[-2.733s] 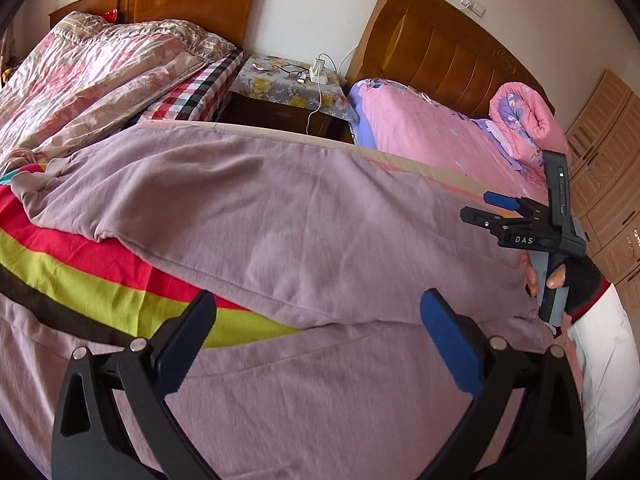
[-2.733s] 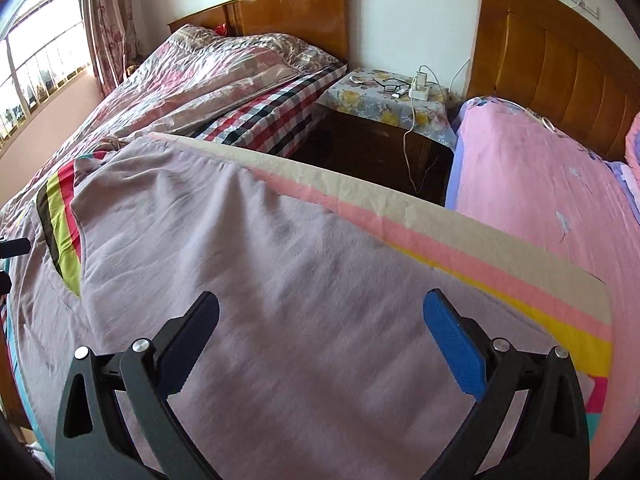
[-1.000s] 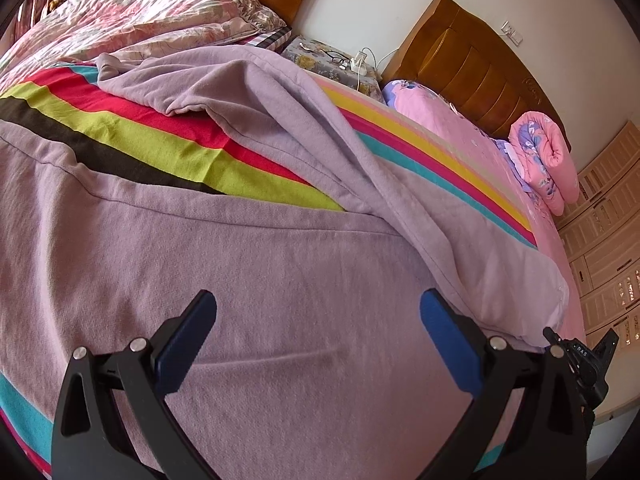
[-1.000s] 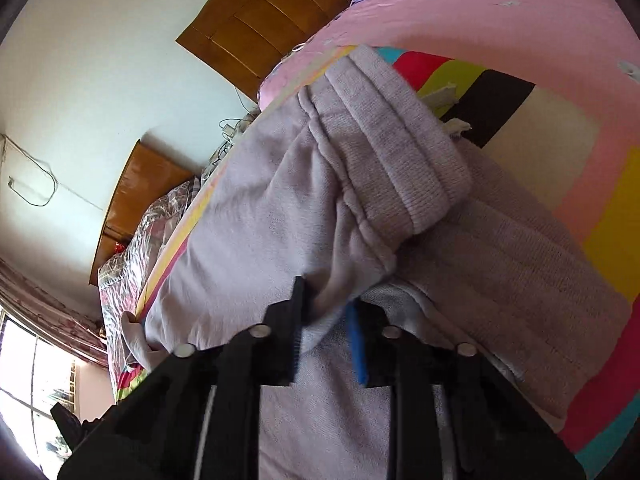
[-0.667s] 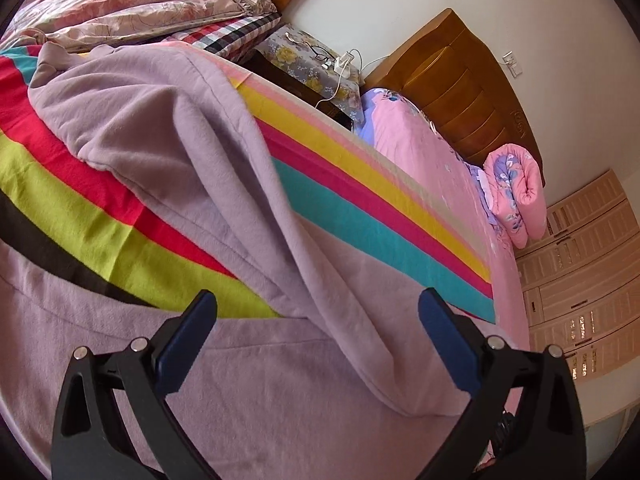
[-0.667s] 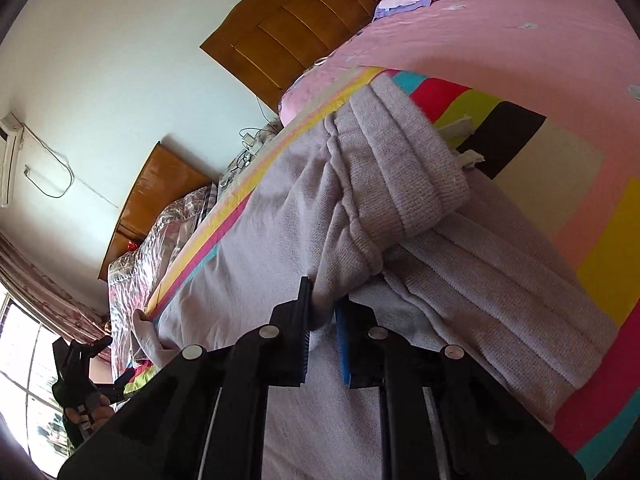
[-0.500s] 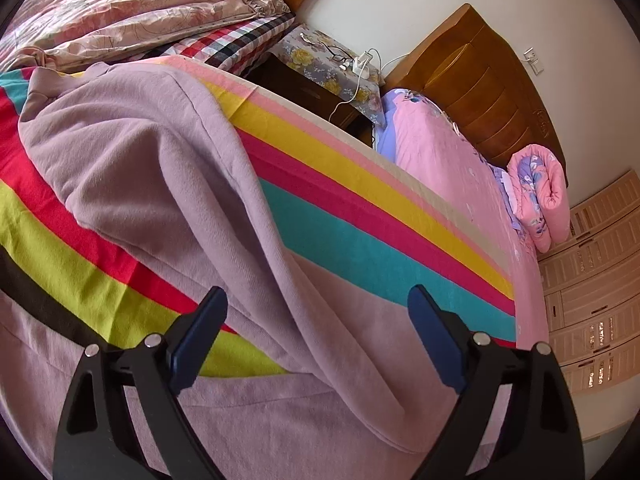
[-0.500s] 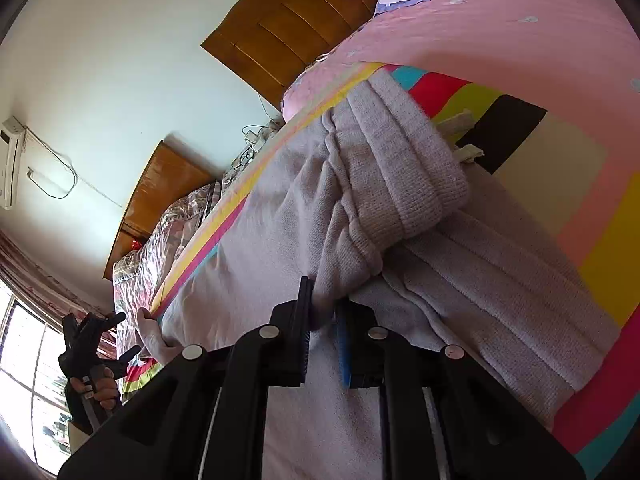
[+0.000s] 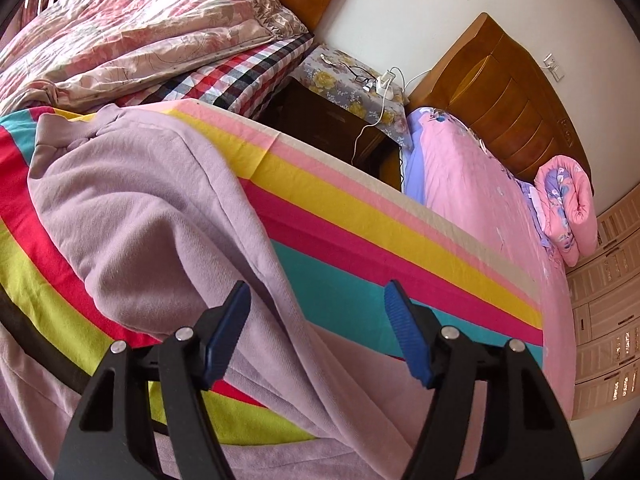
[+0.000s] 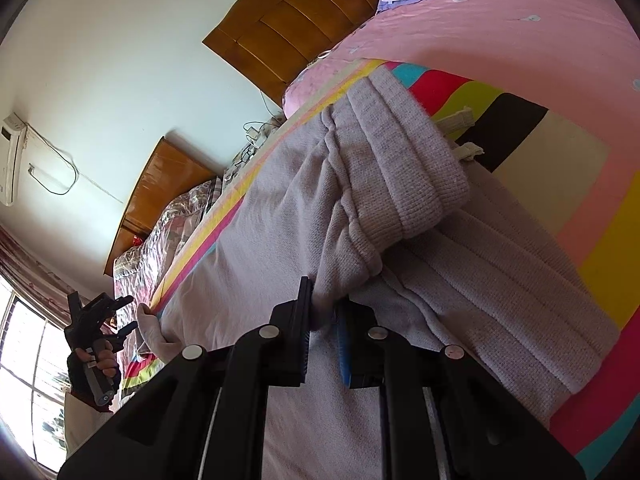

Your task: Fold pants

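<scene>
Lilac pants (image 9: 152,208) lie on a bed with a striped sheet (image 9: 360,232). One leg is lifted and runs from the upper left down under my left gripper (image 9: 318,320). Its jaws are closing with the leg's edge between them, and the blue pads stand apart from the cloth. In the right wrist view my right gripper (image 10: 324,316) is shut on a fold of the pants (image 10: 280,240) just below the ribbed waistband (image 10: 400,160). The left gripper (image 10: 96,316) shows there at the far left, held by a gloved hand near the leg cuff (image 10: 156,332).
A second bed with a floral quilt (image 9: 140,32) stands at the back left. A dark nightstand (image 9: 344,120) with glasses and a charger sits between the beds. A pink bed (image 9: 480,208) with a rolled quilt (image 9: 568,208) and a wardrobe (image 9: 608,300) lie to the right.
My left gripper has travelled along the pants to the lifted leg, and its jaws have narrowed. The right gripper has stayed shut on the fold near the waistband.
</scene>
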